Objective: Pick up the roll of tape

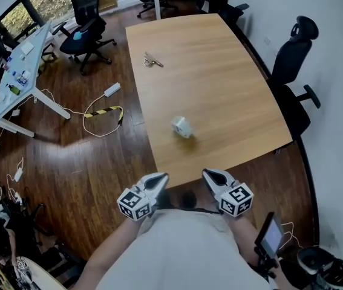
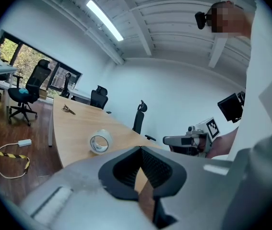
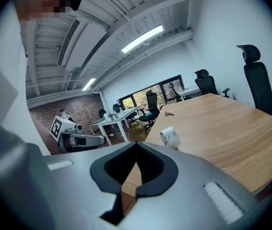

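a long wooden table point(image 1: 219, 71) fills the middle of an office with a dark wood floor, white walls and windows at the far end. black office chairs point(image 1: 292, 59) stand along its far side and beyond its far end, and a white desk point(image 1: 20, 71) with small items on it sits off to the left gripper's side of the room. a cable point(image 1: 101, 115) with a yellow-and-black striped stretch lies looped on the floor beside the table.

the left gripper point(image 1: 158, 180) and the right gripper point(image 1: 212, 179) are held side by side just off the table's near edge, close to the person's body, both aimed over the tabletop. in each gripper view the dark jaw tips meet, with nothing between them, so both are closed and empty.

the roll of tape point(image 1: 182, 127) stands on its edge on the tabletop ahead of both grippers, between their lines and well apart from either. from the left gripper it lies ahead and to the left of the jaw tips, its open core facing that gripper; from the right gripper it lies ahead and a little to the right. far beyond the roll, near the far end of the table, lies a small bunch of keys point(image 1: 152, 61).
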A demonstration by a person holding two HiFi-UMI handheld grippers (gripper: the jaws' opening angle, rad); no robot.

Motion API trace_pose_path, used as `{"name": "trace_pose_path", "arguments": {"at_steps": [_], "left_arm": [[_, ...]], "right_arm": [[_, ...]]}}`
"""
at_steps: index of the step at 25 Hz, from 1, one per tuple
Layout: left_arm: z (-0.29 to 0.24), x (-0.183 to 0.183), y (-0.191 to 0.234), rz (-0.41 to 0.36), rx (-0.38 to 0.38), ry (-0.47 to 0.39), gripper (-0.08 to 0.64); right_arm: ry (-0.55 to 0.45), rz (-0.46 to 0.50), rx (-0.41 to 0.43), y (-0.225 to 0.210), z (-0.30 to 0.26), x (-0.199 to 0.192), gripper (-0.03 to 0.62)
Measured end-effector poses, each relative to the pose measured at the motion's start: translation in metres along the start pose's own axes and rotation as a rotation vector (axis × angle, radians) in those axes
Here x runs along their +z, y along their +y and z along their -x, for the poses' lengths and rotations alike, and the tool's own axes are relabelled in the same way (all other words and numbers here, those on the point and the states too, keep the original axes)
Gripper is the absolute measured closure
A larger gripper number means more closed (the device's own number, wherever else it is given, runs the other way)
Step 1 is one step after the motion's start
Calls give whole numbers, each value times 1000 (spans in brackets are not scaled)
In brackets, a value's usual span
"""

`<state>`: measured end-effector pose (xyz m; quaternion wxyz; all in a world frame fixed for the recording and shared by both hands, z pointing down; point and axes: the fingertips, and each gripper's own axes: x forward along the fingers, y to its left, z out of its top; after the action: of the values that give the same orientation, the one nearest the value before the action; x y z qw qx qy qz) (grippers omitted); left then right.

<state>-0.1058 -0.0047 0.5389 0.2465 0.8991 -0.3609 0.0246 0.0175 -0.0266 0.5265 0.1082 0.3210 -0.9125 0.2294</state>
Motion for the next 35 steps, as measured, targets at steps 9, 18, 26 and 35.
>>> {"name": "trace_pose_path", "arguments": {"at_steps": [9, 18, 26, 35], "left_arm": [[10, 22, 71, -10, 4, 12, 556], [15, 19, 80, 79, -95, 20, 555], [11, 19, 71, 78, -129, 59, 555], [-19, 17, 61, 78, -64, 111, 555]], "right_arm": [[-30, 4, -95, 5, -39, 16, 584], [-20, -3, -167, 25, -49, 13, 584], [-20, 15, -154, 25, -51, 30, 584], [0, 19, -111, -3, -39, 41, 584]]}}
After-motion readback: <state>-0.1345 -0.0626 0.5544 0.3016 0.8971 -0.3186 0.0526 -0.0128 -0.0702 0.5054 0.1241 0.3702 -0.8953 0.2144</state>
